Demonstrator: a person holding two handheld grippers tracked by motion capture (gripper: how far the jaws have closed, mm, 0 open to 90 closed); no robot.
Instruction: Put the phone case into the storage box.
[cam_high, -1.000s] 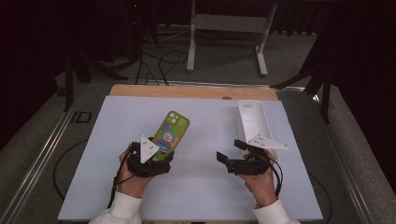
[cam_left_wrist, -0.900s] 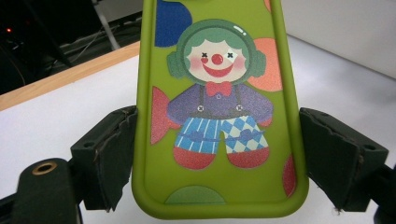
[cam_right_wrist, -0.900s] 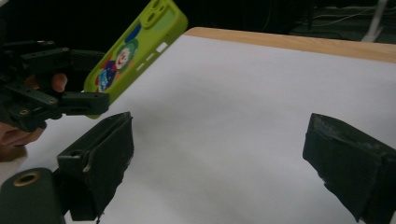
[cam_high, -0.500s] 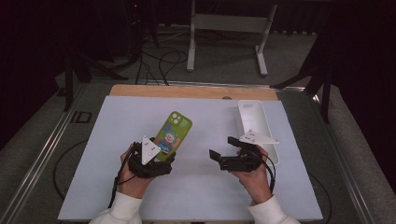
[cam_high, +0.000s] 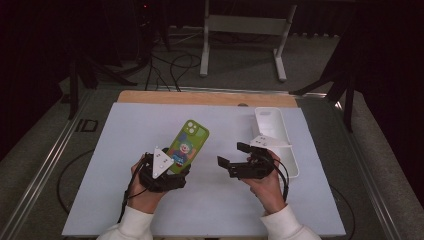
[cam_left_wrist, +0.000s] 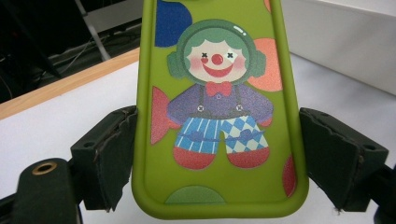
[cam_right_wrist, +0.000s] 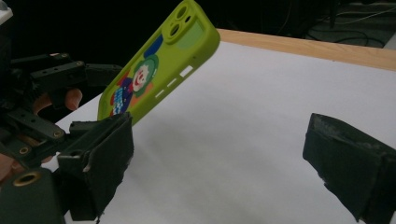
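Note:
A lime-green phone case (cam_high: 189, 142) with a cartoon clown printed on it is held up off the white mat, tilted with its camera end raised. My left gripper (cam_high: 176, 163) is shut on the case's lower end. In the left gripper view both black pads press the case's (cam_left_wrist: 217, 70) long edges. In the right gripper view the case (cam_right_wrist: 159, 70) hangs in the air at the left. My right gripper (cam_high: 233, 154) stands open and empty to the right of the case, its jaws pointing left toward it, with bare mat between its pads (cam_right_wrist: 345, 158).
A long white tray (cam_high: 292, 155) lies at the right of the white mat (cam_high: 135, 130), just behind the right hand. A wooden strip (cam_high: 200, 98) borders the mat's far side. Metal stand legs (cam_high: 280, 60) and cables lie on the floor beyond.
The right gripper has moved left, away from the white tray and closer to the phone case. The left gripper and the case have stayed in place.

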